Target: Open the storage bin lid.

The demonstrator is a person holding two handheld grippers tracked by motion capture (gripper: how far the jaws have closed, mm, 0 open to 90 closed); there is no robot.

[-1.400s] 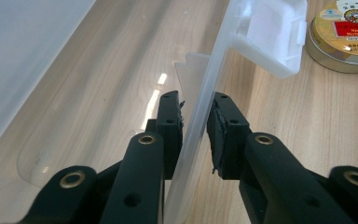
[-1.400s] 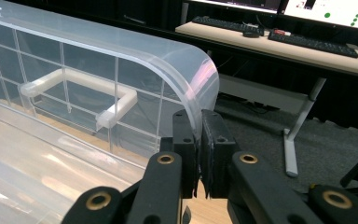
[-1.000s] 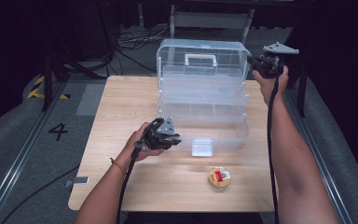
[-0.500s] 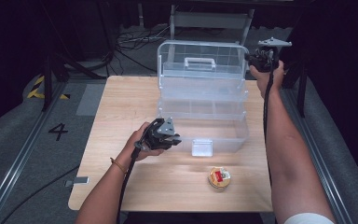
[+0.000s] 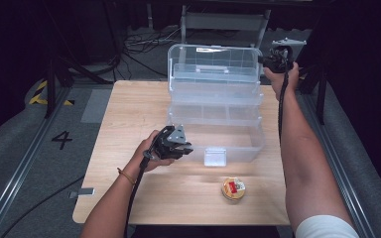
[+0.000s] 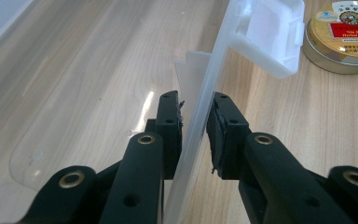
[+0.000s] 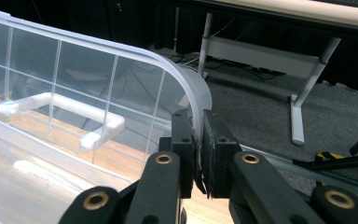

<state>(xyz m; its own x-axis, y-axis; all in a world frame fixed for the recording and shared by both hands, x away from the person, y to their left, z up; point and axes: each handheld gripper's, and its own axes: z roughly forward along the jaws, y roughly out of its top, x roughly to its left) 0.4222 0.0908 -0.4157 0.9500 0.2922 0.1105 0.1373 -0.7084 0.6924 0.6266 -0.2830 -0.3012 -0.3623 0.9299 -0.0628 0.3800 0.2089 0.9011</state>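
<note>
Clear tiered storage box [image 5: 213,111] sits mid-counter [image 5: 129,114], lid [image 5: 213,67] now swung upright; it stood a bit lower a second ago, so the opening looks near done. Right tongs [image 5: 268,60] pinch the lid's far-right corner. Left tongs [image 5: 186,147] clamp the box's front-left wall. Round tin [image 5: 233,189] just in front of the box, clear of the lid.

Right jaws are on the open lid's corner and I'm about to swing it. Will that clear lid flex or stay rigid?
The lid looks thin and clear, so it may flex if moved from one corner. Its moulded ribs, seen in the right gripper view, probably stiffen it somewhat. The smooth rim could slip between the right gripper jaws.
</note>
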